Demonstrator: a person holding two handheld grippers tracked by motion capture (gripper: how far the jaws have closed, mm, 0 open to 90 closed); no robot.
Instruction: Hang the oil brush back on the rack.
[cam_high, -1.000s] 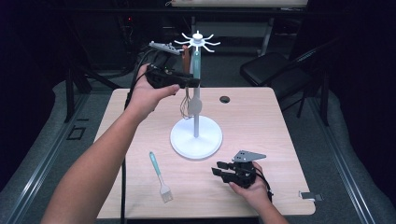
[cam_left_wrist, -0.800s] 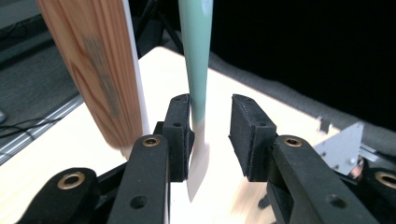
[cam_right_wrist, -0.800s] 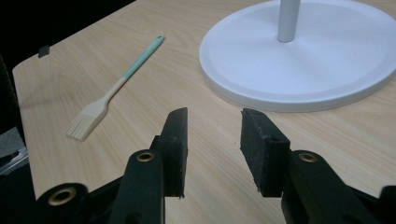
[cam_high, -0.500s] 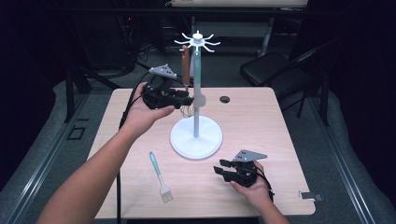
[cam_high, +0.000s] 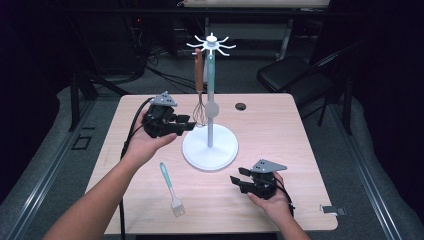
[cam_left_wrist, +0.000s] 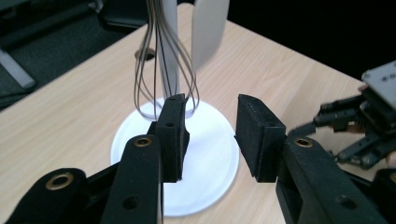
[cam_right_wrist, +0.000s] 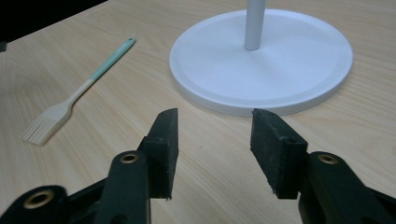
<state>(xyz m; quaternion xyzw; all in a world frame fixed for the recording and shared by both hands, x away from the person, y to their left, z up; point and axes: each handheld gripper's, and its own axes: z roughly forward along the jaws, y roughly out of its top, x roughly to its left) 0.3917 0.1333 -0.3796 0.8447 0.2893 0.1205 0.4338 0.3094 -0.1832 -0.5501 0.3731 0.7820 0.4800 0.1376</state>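
Note:
A white utensil stand rises from the middle of the table, and a whisk with a brown handle hangs from one of its top hooks. My left gripper is level with the wire head of the whisk and just short of it. Its jaws have just been opening, with nothing between them. A pale flat utensil hangs beside the pole. My right gripper rests low at the front right, pointing at the stand's base. Its jaws have also just been opening and are empty. A teal-handled brush lies flat on the table.
A black round grommet sits in the tabletop behind the stand. Near the front right corner lies a small metal clip. A dark chair stands beyond the far edge. The right gripper is also seen past the left one's jaws.
My left gripper has come down from near the whisk's handle to its wire head, and its jaws stand wider. The right gripper kept its place while its jaws spread.

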